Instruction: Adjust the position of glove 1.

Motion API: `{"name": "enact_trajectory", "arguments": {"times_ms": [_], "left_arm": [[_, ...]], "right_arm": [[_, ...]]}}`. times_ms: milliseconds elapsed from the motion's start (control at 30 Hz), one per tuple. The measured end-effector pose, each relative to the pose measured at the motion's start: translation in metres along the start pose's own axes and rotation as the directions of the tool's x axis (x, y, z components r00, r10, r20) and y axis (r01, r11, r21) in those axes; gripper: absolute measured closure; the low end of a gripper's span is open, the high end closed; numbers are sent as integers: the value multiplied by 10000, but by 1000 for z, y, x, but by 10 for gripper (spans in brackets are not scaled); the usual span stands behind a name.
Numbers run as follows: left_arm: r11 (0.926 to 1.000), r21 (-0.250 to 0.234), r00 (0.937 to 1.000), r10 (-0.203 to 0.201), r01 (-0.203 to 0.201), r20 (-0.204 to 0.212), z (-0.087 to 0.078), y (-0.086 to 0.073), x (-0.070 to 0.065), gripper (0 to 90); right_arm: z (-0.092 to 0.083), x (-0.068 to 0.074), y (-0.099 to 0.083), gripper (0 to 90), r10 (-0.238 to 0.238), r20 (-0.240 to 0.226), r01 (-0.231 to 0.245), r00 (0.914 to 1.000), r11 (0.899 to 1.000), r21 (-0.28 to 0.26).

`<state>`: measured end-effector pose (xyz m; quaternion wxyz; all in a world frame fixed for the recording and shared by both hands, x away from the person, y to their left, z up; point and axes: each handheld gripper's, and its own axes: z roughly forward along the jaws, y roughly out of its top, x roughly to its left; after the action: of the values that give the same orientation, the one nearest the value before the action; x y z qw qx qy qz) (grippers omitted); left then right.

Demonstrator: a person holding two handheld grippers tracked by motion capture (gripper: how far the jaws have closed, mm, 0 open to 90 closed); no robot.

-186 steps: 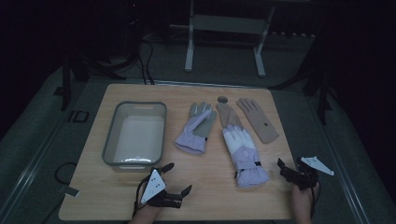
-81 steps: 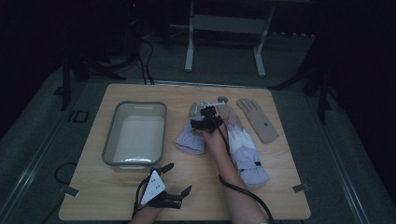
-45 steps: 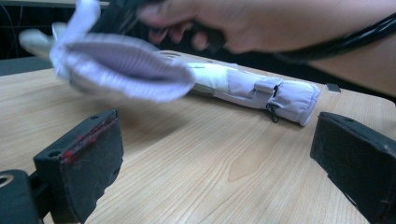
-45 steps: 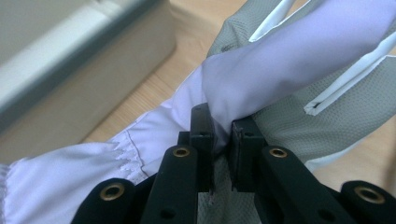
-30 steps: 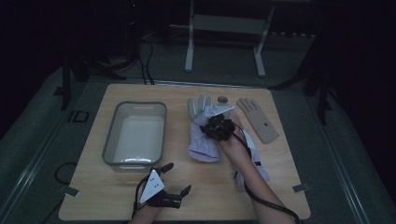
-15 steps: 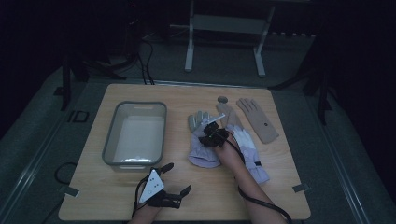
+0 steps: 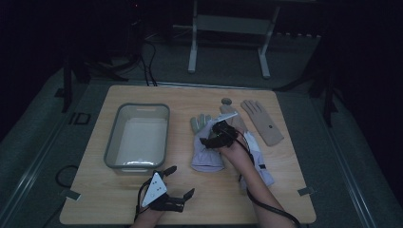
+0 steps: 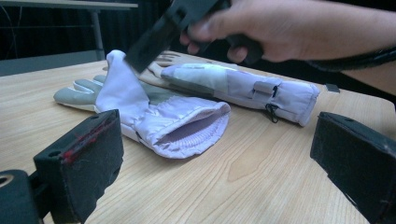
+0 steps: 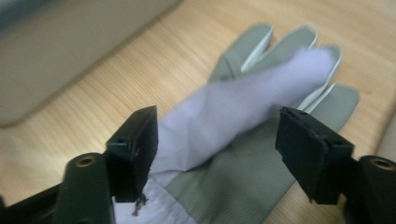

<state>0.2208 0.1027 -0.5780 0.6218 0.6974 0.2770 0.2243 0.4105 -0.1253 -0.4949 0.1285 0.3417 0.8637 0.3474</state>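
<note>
The right gripper (image 7: 215, 138), jaws just opened wide and gripping nothing, sits directly above the lavender glove (image 7: 205, 153), whose raised fold lies between them.

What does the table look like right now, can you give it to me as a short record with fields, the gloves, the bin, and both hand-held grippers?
surface: wooden table
bin: grey bin, at left, nothing visible inside
near glove: lavender glove, lying flat, one lavender fold peaked up
second glove: lavender glove with strap, partly under the person's forearm
third glove: tan glove, flat, far right
right hand-held gripper: right hand-held gripper, jaws just opened, pads apart around the raised fold, not pressing it
left hand-held gripper: left hand-held gripper, open, holding nothing, at the table's near edge
</note>
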Motion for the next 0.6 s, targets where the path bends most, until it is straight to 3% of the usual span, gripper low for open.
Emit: {"name": "enact_trajectory", "arguments": {"times_ms": [33,233,400,433,600], "left_arm": [[10000,12,10000,-16,16,6,0,0,0,30],[10000,17,10000,-14,14,-18,0,0,0,30],[10000,5,10000,-43,43,-14,0,0,0,30],[10000,13,10000,-63,63,-14,0,0,0,30],[9999,-2,9999,-106,106,-28,0,0,0,30]], "right_arm": [[-4,0,1,208,-56,-89,55,9999,9999,-85],[-31,-3,5,156,131,-628,-169,9979,9981,-591],[-41,-5,4,162,0,-144,-10,9999,9975,-708],[-50,-9,-1,163,-208,244,226,9995,9967,-782],[-65,-15,-10,166,33,601,28,9982,9949,-1013]]}}
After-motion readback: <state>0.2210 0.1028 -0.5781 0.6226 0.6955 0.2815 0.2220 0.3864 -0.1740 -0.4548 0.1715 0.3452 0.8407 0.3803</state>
